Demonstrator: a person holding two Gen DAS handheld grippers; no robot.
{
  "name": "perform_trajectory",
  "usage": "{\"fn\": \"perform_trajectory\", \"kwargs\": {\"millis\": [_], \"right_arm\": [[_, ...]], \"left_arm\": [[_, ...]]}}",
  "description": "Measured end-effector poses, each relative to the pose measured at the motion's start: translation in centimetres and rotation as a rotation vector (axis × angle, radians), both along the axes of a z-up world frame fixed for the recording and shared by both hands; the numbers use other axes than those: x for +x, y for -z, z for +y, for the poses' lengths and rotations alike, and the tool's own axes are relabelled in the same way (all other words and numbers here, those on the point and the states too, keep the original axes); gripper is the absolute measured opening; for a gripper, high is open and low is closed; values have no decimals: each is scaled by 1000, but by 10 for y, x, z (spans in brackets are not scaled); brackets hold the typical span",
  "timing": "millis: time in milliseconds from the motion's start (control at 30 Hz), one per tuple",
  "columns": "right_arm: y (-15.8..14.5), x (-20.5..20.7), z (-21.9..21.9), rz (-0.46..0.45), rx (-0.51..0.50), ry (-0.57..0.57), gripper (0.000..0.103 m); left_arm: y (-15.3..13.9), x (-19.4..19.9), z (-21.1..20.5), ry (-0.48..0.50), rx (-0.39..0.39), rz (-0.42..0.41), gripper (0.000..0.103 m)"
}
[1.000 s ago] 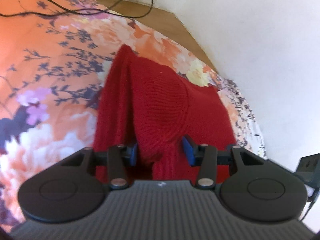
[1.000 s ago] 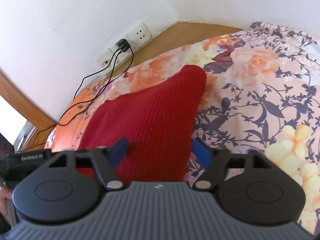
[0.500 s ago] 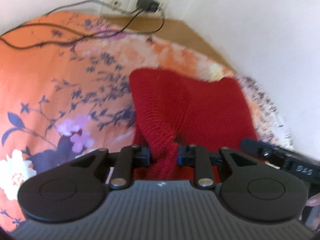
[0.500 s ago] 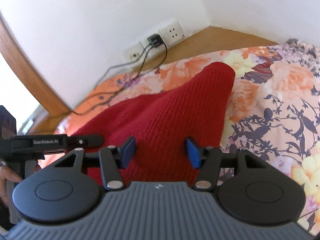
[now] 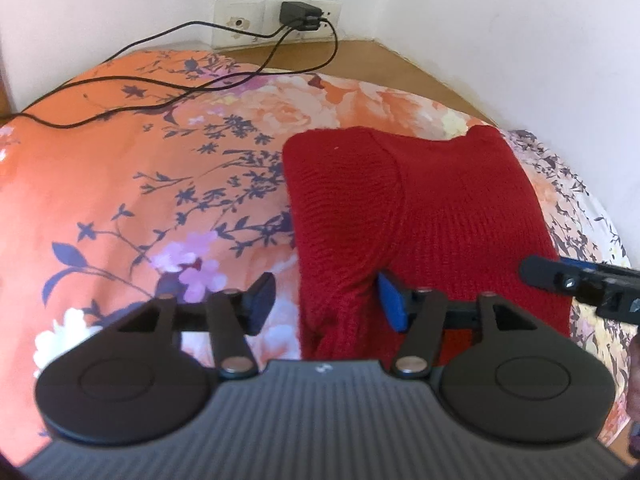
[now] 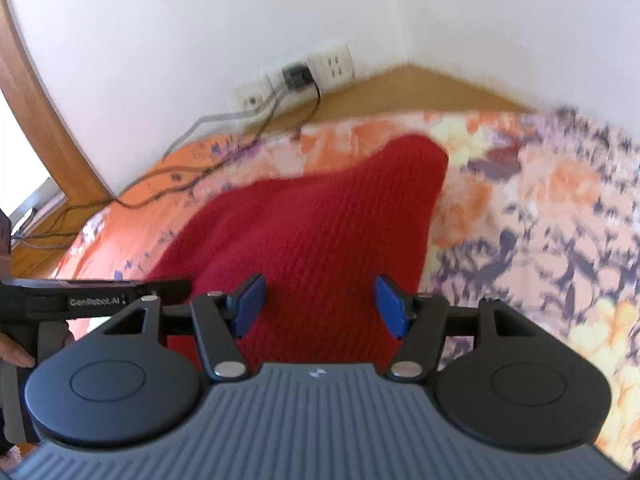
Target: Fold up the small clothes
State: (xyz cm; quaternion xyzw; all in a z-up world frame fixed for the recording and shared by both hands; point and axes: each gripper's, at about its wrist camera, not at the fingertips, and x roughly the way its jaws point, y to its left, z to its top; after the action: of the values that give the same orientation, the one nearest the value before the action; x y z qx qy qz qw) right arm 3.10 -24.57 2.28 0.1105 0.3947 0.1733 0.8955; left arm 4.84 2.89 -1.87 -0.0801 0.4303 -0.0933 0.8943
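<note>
A red knitted garment [image 5: 420,216] lies folded on the flowered orange bedspread [image 5: 140,200]. My left gripper [image 5: 326,302] is open, its jaws wide apart; a fold of the red knit hangs between them beside the right blue pad [image 5: 392,300]. My right gripper [image 6: 318,306] is open over the near part of the same garment [image 6: 312,232], not closed on it. The right gripper also shows at the right edge of the left wrist view [image 5: 580,284], and the left one at the left edge of the right wrist view [image 6: 92,300].
A wall socket with a black charger [image 5: 300,12] and black cables [image 5: 160,96] trailing over the bedspread lie at the back. White walls close the corner behind and to the right. A wooden bed frame [image 6: 400,88] runs along the wall.
My left gripper has opened and let go of the red knit fold it was pinching. My right gripper has opened wider. The garment has dropped flatter onto the bed.
</note>
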Motion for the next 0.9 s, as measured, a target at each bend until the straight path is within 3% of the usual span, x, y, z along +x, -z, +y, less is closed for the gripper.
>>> {"fn": "perform_trajectory", "kwargs": {"millis": [100, 300, 433, 533, 900], "right_arm": [[11, 2, 5, -1, -12, 7, 71], [-1, -8, 13, -27, -49, 39, 75], [-11, -25, 11, -42, -40, 93, 91], [-16, -42, 9, -78, -62, 127, 102], [-12, -75, 1, 13, -106, 211, 103]], "left_arm": [[-7, -2, 0, -7, 4, -3, 60], [-37, -25, -5, -13, 31, -54, 60], [-51, -41, -13, -3, 47, -96, 70], [-54, -50, -21, 3, 68, -108, 71], [-41, -68, -40, 30, 142, -38, 71]]}}
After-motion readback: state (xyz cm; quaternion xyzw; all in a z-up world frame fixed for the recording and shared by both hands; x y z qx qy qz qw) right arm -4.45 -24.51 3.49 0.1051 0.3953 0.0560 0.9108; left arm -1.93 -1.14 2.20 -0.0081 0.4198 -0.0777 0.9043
